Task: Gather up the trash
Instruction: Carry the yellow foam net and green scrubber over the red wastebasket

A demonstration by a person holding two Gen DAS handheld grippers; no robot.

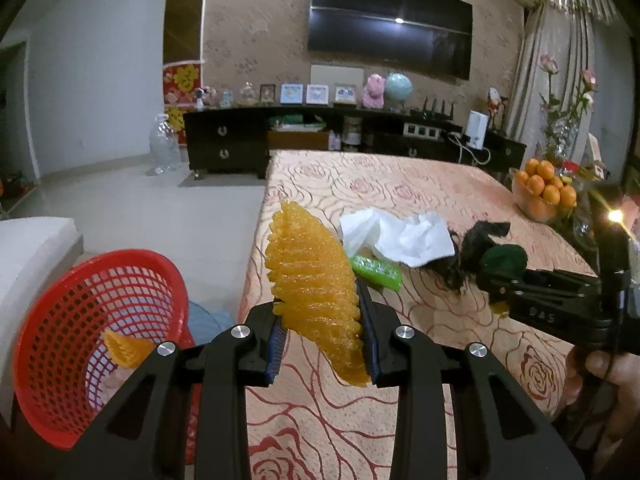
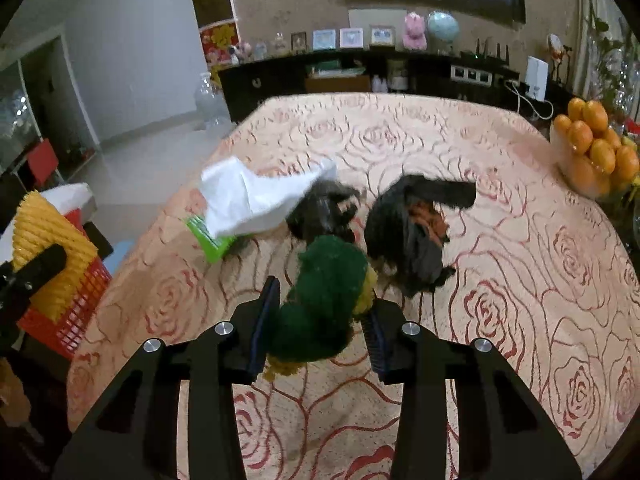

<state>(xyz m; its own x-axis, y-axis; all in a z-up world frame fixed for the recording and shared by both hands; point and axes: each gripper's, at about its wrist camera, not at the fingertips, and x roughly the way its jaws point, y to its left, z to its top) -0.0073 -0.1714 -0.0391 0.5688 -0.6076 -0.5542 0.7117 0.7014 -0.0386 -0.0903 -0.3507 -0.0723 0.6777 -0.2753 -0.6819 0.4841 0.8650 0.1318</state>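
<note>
My left gripper point(image 1: 320, 300) is shut on a yellow foam fruit net point(image 1: 312, 276), held above the table's left edge beside a red mesh basket point(image 1: 100, 320). Another yellow net point(image 1: 126, 350) lies inside that basket. My right gripper point(image 2: 324, 300) is shut on a green and yellow scouring sponge point(image 2: 324, 280), just above the rose-patterned tablecloth point(image 2: 520, 280). Beyond it lie a crumpled white tissue point(image 2: 256, 200), a green wrapper point(image 2: 208, 240) and crumpled black plastic bags point(image 2: 416, 232). In the left wrist view the right gripper point(image 1: 500, 276) reaches in from the right with the sponge point(image 1: 502, 260).
A bowl of oranges point(image 2: 596, 148) stands at the table's far right edge. A dark TV cabinet point(image 1: 224, 148) with frames and toys runs along the back wall. A clear water jug point(image 1: 164, 148) stands on the floor. A hand point(image 1: 608, 364) holds the right gripper's handle.
</note>
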